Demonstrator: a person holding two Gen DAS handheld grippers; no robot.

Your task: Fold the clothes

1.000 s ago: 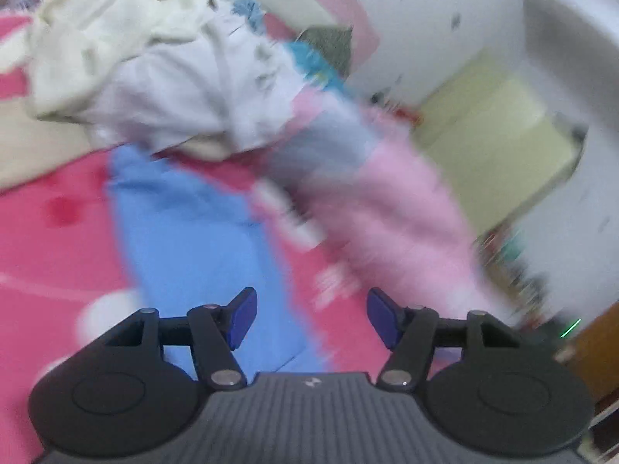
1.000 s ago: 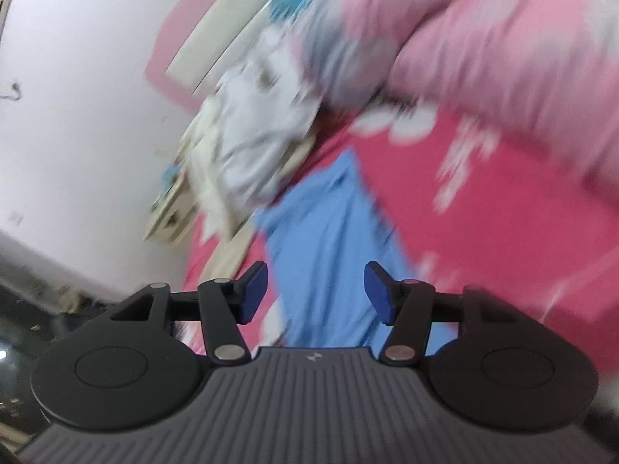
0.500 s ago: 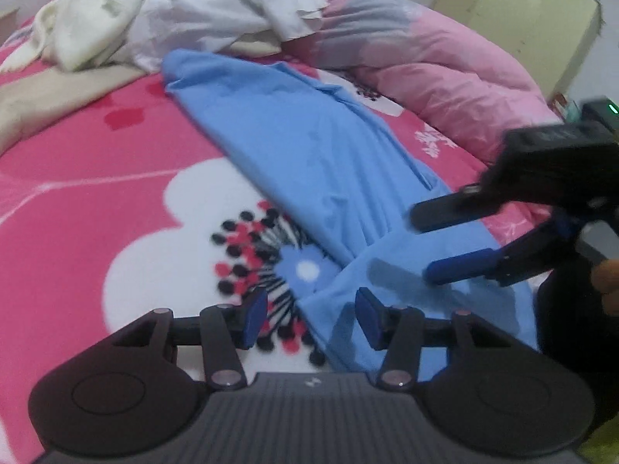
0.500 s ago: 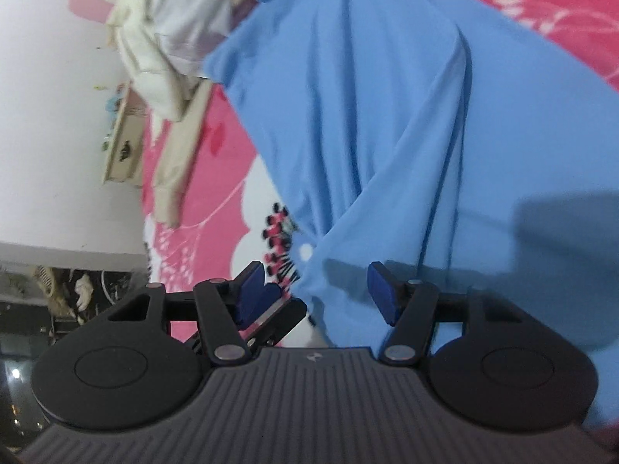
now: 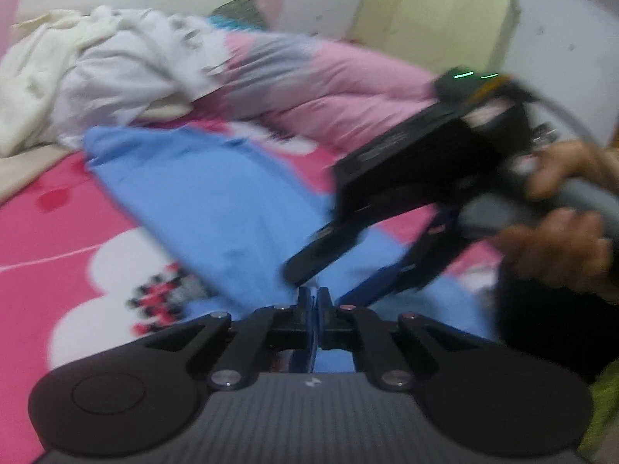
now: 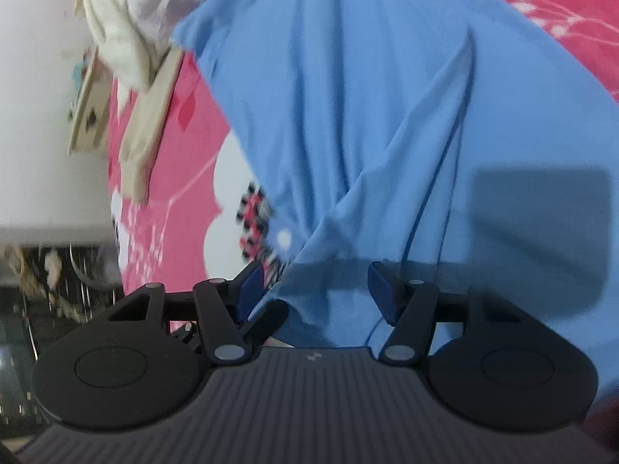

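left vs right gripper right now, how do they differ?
The left gripper has its jaws shut, pinched on the near edge of the blue garment; the right gripper has its jaws apart, with cloth between them but not clamped. The left gripper sits at the garment's edge beside the pink blanket; the right gripper hangs over its middle. Both have blue pads and point at the same garment.

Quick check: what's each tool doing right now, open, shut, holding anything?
Left tool: shut on the near edge of the blue shirt.
Right tool: open, holding nothing; the shirt's hem lies between its fingers.
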